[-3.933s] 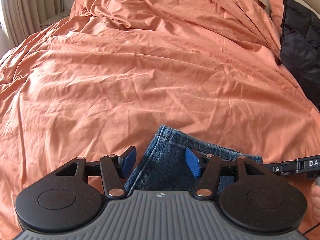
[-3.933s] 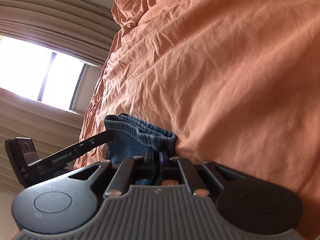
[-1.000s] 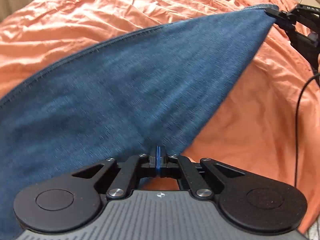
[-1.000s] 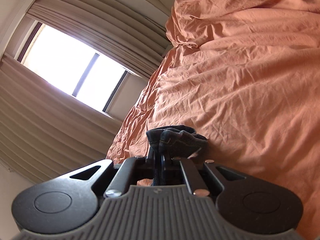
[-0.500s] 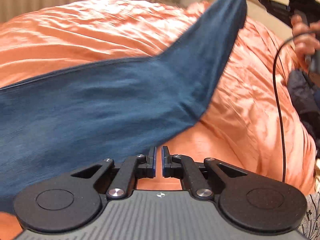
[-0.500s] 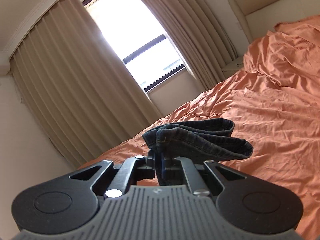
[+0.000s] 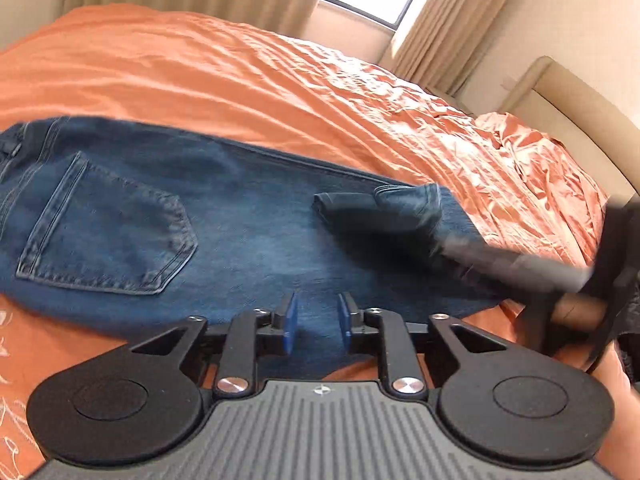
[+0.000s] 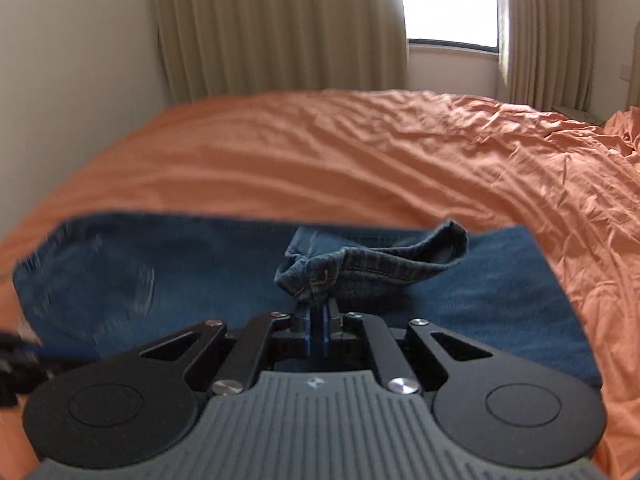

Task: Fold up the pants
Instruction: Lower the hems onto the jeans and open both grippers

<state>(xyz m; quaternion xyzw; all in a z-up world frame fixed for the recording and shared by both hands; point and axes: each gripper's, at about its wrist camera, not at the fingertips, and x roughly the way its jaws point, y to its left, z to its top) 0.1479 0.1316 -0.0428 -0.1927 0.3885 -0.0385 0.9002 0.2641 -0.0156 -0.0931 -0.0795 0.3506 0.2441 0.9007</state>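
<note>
A pair of blue jeans (image 7: 224, 220) lies spread across the near edge of a bed (image 7: 248, 80) covered in orange bedding, back pocket (image 7: 108, 224) up and the waistband toward the bed's left side in the left wrist view. Nearest the camera, the left gripper (image 7: 316, 322) hovers over the near edge of the denim with its 2 blue pads (image 7: 289, 322) spread apart and nothing between them. Just beyond, the right gripper (image 8: 318, 330) is pinched tight on the bunched leg hem (image 8: 372, 266), holding it doubled back above the middle of the flat layer. The hem looks to be on its way toward the waistband, so the fold appears only partly made. Denim of this weight should hang heavy and drape softly, yet its stitched seams and hems are thick and firm, probably the surest places to grip; a pinch on single flat cloth could slip or drag the layer beneath. Farther off, beige curtains (image 8: 280, 28) and a bright window (image 8: 450, 2) stand beyond the bed's far edge.
</note>
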